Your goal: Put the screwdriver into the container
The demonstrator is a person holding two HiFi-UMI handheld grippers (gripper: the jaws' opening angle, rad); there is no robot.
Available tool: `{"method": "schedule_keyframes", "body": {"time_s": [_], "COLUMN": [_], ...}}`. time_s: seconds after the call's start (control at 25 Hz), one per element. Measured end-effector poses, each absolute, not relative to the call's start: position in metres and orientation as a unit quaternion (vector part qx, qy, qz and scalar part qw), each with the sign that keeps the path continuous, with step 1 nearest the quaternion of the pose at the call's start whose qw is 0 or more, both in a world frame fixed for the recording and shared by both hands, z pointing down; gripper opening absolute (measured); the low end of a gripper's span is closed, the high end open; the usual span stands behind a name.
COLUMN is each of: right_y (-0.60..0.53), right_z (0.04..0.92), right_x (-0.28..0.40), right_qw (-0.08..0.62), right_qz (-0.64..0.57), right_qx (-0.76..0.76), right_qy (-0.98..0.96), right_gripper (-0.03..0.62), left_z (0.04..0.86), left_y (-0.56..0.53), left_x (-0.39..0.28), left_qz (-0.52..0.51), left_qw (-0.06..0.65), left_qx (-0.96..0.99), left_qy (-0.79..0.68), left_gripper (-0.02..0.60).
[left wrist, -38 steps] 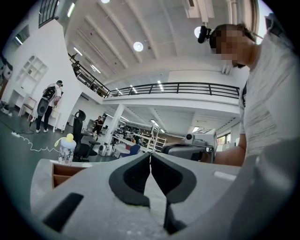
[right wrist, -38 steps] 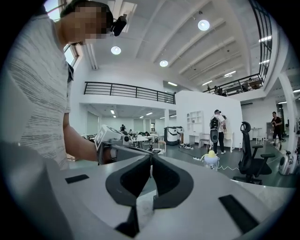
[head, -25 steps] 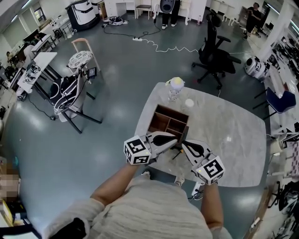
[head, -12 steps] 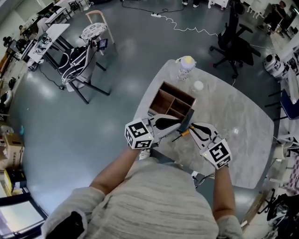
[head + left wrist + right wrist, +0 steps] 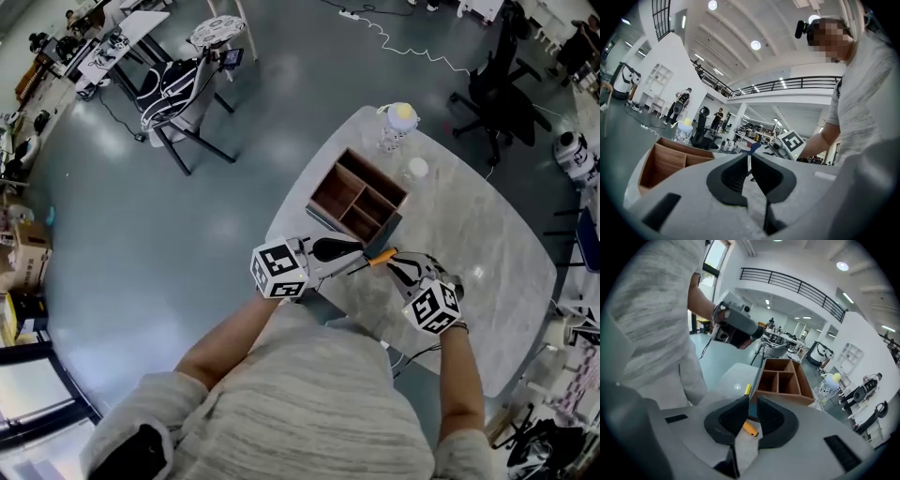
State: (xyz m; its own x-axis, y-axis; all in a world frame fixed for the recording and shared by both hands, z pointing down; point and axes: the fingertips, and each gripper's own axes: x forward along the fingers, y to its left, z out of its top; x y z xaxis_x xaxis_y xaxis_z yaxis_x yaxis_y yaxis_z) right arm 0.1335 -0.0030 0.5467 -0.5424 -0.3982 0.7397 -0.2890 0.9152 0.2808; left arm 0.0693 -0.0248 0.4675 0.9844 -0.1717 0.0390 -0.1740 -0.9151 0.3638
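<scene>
While the right gripper [image 5: 751, 400] has its jaws closed on the screwdriver [image 5: 750, 428], orange handle nearest its camera, the tool is over the tabletop [image 5: 469, 244], just short of the wooden container [image 5: 787, 397], not inside. Left gripper [image 5: 750, 158]: jaws closed together, nothing discernible between.

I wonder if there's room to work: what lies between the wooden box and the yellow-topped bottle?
Nothing: bare table separates box and bottle in the head view; a white disc sits aside.
</scene>
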Motion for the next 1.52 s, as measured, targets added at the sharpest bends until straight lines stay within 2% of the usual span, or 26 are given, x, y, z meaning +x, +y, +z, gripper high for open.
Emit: {"method": "schedule_keyframes", "body": {"time_s": [0.08, 0.2, 0.44, 0.92, 1.52], "right_y": [0.001, 0.004, 0.005, -0.002, -0.013], "right_z": [0.558, 0.573, 0.607, 0.682, 0.734], "right_x": [0.139, 0.142, 0.149, 0.160, 0.167], "right_qw": [0.451, 0.465, 0.502, 0.603, 0.667], "right_qz": [-0.065, -0.068, -0.087, -0.161, -0.199], "right_qx": [0.171, 0.139, 0.078, -0.016, -0.045], "right_qy": [-0.874, -0.872, -0.857, -0.781, -0.717], "right_gripper": [0.023, 0.075, 0.107, 0.112, 0.112], "left_z": [0.470, 0.474, 0.482, 0.493, 0.496], "left_y": [-0.022, -0.020, -0.014, -0.006, -0.013], "left_x": [0.069, 0.068, 0.069, 0.068, 0.053], "left_qz": [0.004, 0.007, 0.009, 0.017, 0.025], "left_qw": [0.188, 0.190, 0.198, 0.210, 0.217], "left_qx": [0.977, 0.976, 0.971, 0.967, 0.965], "left_qy": [-0.097, -0.108, -0.131, -0.143, -0.145], "left_gripper": [0.020, 0.020, 0.020, 0.020, 0.020]}}
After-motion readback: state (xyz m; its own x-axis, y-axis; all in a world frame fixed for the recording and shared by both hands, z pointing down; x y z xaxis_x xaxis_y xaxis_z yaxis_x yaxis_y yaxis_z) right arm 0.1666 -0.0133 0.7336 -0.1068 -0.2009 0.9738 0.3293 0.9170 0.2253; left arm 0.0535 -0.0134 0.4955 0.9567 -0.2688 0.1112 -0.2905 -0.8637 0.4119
